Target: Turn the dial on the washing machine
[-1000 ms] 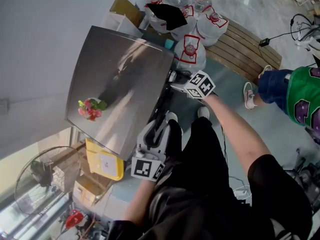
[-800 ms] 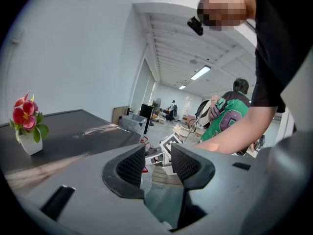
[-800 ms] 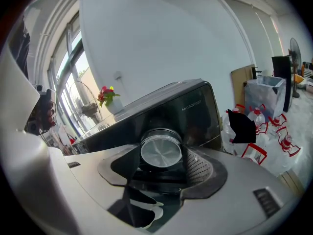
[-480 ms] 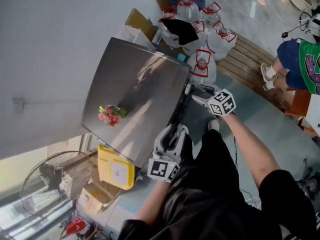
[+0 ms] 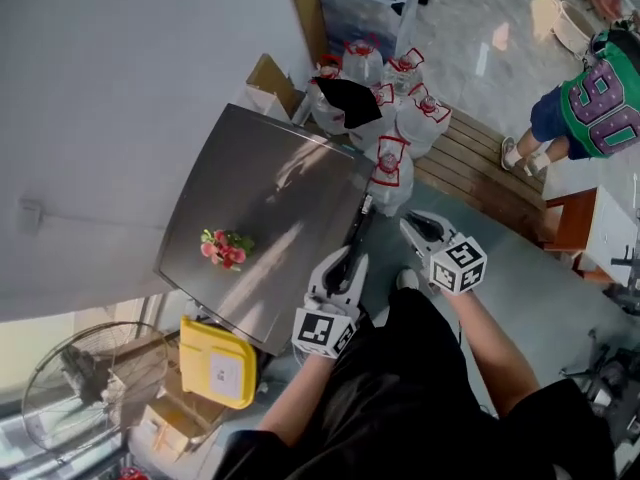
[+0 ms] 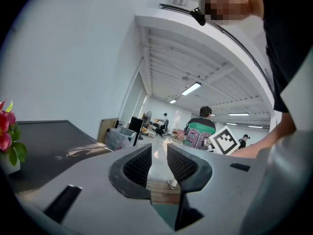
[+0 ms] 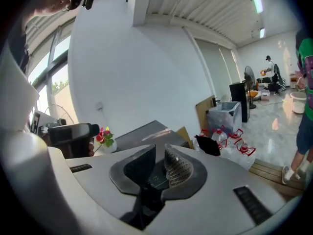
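Approach stage, with no grip on the dial yet. Looking down on the grey lid of the washing machine [image 5: 270, 193], a small flower pot [image 5: 225, 249] on top. Dial itself out of sight, presumably on the dark front strip [image 5: 358, 230] seen edge-on, just ahead of the left claw [image 5: 348, 260]. Left claw: just been closing, now part open with a narrow gap, empty. Right claw [image 5: 412, 224]: apart from the machine, near the water jugs [image 5: 400, 118], also just been closing, down to a slit, gripping nothing. Next, probably: bring a claw to the front panel, find the dial, spread to straddle it, then pinch and twist.
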Demonstrator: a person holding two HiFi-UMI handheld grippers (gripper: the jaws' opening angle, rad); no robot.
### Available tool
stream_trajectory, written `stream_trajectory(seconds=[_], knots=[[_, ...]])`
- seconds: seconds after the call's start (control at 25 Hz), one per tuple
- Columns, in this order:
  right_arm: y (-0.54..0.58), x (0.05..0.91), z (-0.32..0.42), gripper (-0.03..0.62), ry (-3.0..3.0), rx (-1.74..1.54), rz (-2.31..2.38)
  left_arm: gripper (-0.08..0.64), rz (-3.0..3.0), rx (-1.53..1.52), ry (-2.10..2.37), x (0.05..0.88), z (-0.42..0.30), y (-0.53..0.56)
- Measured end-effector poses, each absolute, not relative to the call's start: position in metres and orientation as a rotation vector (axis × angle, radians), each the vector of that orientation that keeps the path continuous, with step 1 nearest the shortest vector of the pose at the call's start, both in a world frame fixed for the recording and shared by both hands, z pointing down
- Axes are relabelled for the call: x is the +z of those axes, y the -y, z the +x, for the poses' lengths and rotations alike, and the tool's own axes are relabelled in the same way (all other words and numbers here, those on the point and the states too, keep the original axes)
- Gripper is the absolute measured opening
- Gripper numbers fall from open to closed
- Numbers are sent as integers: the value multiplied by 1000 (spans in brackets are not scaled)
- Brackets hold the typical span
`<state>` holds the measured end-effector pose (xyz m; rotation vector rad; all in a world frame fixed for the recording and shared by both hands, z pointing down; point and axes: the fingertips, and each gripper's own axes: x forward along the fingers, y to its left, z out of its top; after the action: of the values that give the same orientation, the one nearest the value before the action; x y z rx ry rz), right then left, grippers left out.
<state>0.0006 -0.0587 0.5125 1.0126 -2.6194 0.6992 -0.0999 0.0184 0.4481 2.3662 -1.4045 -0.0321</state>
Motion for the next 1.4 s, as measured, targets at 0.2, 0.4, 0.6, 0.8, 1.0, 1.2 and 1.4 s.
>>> stream_trajectory(seconds=[0.2,0.4,0.6,0.8,1.0,1.2,1.4], knots=[[41,464,32,3,2575,622,1234,51,2446,-37,1348,424,-90,-5],[21,436,60,0,2528,562,1396,15,2521,-35,1252,406,-77,-2],[4,418,85,0,2438,474,1585,8,2586,-25,1141,399,-65,-6],[-10,403,105,0,2381,422,1676,8,2625,-20,1128,388,-61,-3],[-13,384,131,0,2350,358,1755,8,2664,2,1138,377,-58,7],[-16,369,167,0,2296,317,1846,8,2683,10,1138,366,-44,20],[-23,368,197,0,2236,310,1919,8,2710,5,1116,360,-24,34]])
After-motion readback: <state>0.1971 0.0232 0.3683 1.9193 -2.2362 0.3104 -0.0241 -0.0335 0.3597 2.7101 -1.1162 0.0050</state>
